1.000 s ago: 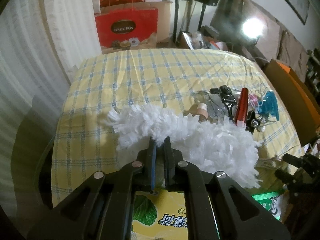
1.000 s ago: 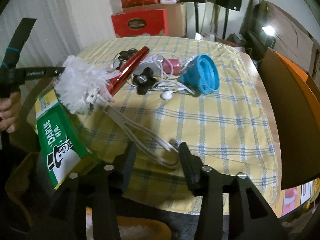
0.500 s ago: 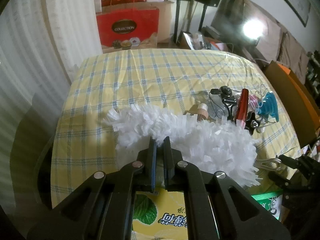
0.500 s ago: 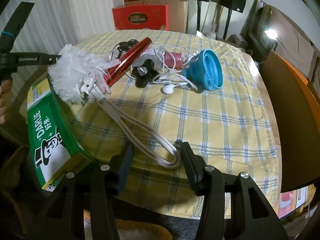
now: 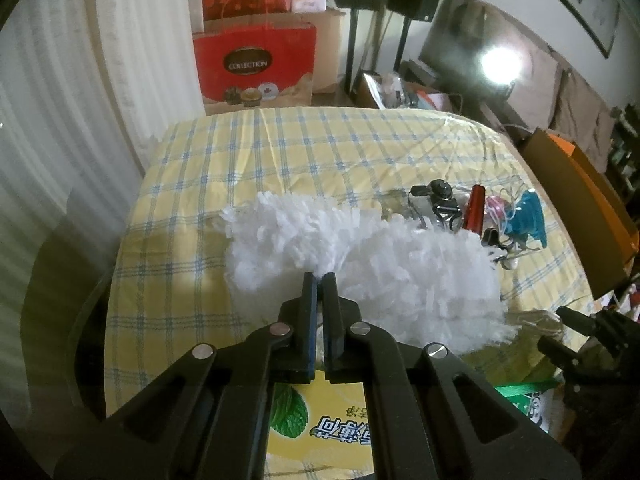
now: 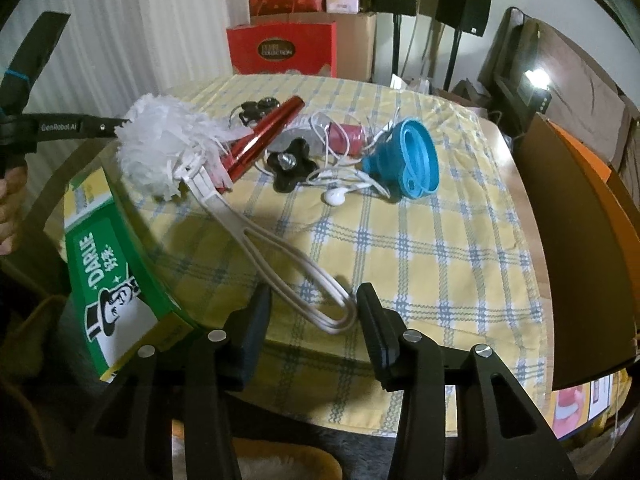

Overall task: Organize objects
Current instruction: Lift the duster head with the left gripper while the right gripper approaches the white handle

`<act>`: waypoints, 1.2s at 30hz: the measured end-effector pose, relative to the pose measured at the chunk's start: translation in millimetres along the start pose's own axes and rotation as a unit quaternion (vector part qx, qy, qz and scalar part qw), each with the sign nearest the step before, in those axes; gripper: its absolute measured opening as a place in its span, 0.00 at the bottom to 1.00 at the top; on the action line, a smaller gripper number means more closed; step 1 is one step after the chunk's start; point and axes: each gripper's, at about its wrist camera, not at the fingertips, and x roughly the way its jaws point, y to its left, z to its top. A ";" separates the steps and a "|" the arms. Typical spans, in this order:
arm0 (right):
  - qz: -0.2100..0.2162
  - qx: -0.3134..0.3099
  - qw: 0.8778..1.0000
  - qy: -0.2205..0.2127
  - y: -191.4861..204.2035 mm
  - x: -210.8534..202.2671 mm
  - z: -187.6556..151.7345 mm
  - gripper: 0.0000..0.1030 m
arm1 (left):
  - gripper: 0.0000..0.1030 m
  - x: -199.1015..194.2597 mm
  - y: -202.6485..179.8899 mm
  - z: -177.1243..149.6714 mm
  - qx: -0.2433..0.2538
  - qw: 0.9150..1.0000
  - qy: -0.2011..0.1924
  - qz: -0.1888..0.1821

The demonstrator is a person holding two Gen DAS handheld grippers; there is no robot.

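Observation:
A white fluffy duster (image 6: pixel 160 140) with a looped white handle (image 6: pixel 288 264) lies on the yellow checked tablecloth (image 6: pixel 420 240). My left gripper (image 5: pixel 319 280) is shut on the duster's white fluff (image 5: pixel 360 256); it shows in the right wrist view (image 6: pixel 120 126) at the fluff's left end. My right gripper (image 6: pixel 314 300) is open, its jaws either side of the handle's loop end. A green and yellow Darlie box (image 6: pixel 108 280) sits at the table's near left edge, under the duster head.
A red tube (image 6: pixel 264 136), black knob (image 6: pixel 290 164), white earphones (image 6: pixel 340 196), pink spool (image 6: pixel 348 136) and blue collapsible funnel (image 6: pixel 412 160) cluster behind the duster. A brown-orange chair back (image 6: pixel 580 240) stands at the right. Red gift boxes (image 5: pixel 252 64) stand beyond the table.
My right gripper has moved forward until its open jaws flank the handle's loop. The left gripper stays shut on the fluff, shifted slightly forward.

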 end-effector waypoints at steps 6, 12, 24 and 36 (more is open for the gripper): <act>0.002 0.001 1.000 -0.023 0.7 -13.5 4.6 0.39 | 0.00 -12.4 -0.1 3.3 -0.004 1.000 -0.012 -0.007; -0.005 -0.001 1.000 -0.026 -0.3 -18.8 6.0 0.17 | 0.00 -20.3 -2.7 6.4 -0.005 1.000 -0.020 -0.006; 0.000 0.022 0.999 -0.025 -9.0 -16.1 3.8 0.16 | 0.00 -30.1 -11.5 1.1 0.005 1.000 -0.021 -0.007; -0.013 0.063 0.994 -0.092 -31.9 -48.9 17.4 0.08 | 0.00 -39.8 -17.8 3.7 0.013 0.999 -0.034 -0.009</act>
